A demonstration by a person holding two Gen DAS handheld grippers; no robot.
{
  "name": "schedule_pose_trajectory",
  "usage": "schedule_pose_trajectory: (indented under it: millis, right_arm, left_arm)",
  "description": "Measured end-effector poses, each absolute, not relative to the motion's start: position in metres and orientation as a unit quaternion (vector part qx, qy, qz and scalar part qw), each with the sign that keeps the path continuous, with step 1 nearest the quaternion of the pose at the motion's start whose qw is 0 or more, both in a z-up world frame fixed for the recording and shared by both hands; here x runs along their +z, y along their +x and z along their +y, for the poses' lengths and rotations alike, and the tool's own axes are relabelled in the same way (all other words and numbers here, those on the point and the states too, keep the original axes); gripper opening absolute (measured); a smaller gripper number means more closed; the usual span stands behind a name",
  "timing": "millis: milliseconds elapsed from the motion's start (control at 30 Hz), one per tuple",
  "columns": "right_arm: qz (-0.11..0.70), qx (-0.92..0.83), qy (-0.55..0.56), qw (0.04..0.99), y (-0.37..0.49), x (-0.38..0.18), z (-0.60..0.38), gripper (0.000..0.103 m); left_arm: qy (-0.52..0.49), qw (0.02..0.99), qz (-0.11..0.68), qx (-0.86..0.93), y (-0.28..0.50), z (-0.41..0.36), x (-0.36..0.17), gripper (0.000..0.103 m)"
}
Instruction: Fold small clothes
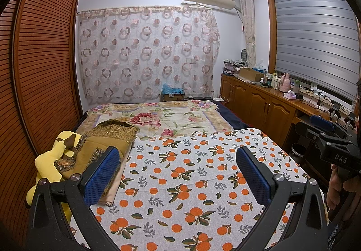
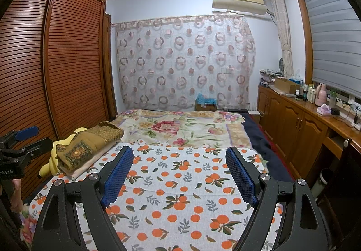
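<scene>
Bed: lying lengthwise from near to far and filling the middle of both views, with a floral blanket covering its far half.

Orange-print cloth: lying spread flat over the near half of the bed, under and ahead of both grippers, with a faint crease running across it from left to right.

Slatted wooden wardrobe: standing along the left side of the bed.

Ring-patterned curtain: hanging on the far wall beyond the bed.

Low wooden cabinet: running along the right side under the window blind, its top carrying bottles, boxes and cables.

Folded clothes stack: a brown patterned piece lying on pale folded pieces, sitting at the left edge of the orange-print cloth, to the far left of the right gripper and just beyond the left gripper's left finger. Nothing is touching it.

Yellow plush toy: lying against the left side of the stack, beside the wardrobe.

Left gripper: hovering over the near part of the cloth, jaws standing wide apart with nothing between the blue pads; only bare cloth is showing in the gap.

Right gripper: hovering likewise to the right of the left one, jaws spread wide, gripping nothing, with the orange-print cloth showing between its fingers.

Hand: showing at the right edge of the left view, wrapping the right gripper's handle.
</scene>
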State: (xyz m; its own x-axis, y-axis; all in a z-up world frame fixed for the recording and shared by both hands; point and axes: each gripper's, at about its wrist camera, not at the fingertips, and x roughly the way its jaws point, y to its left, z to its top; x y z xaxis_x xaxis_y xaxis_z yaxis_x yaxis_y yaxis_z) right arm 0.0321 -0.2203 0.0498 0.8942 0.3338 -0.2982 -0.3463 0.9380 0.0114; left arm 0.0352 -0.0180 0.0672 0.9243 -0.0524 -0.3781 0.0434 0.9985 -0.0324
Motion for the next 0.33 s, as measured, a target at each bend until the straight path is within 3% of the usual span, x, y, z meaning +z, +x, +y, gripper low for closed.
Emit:
schedule_pose_trajectory:
  millis: [333]
  right_arm:
    - [0.149, 0.175, -0.02, 0.973, 0.0344, 0.0505, -0.2198, 0.085]
  left_arm:
    - [-0.012, 0.981, 0.193, -0.024, 0.0352, -0.0185, 0.0671, 0.103]
